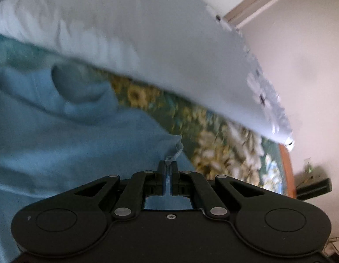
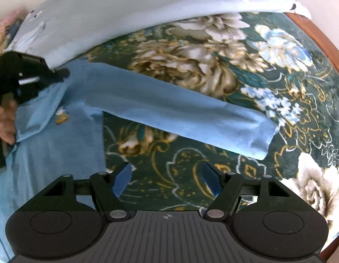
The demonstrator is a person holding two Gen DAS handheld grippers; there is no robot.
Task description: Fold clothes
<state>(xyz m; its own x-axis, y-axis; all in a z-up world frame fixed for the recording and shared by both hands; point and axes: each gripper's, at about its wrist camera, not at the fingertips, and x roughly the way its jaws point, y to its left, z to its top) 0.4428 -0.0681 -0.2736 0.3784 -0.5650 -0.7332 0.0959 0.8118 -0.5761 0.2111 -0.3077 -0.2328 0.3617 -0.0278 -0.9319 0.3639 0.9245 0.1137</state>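
A light blue long-sleeved shirt [image 2: 59,135] lies on a dark green floral bedspread [image 2: 213,65]. One sleeve [image 2: 180,114] stretches out to the right, flat on the spread. My left gripper [image 1: 168,164] is shut on a pinch of the blue shirt fabric [image 1: 70,142], whose neck opening [image 1: 77,83] shows to the upper left. In the right wrist view the left gripper [image 2: 59,74] is at the far left over the shirt's folded part, held by a hand [image 2: 4,120]. My right gripper [image 2: 167,175] hovers open above the bedspread just below the sleeve, with nothing between its blue pads [image 2: 122,180].
A pale grey-blue pillow [image 2: 125,11] with white daisies lies along the far side of the bed, its edge close to the shirt. A wooden bed edge [image 2: 318,37] runs at the right. A pale wall [image 1: 301,65] stands beyond the bed.
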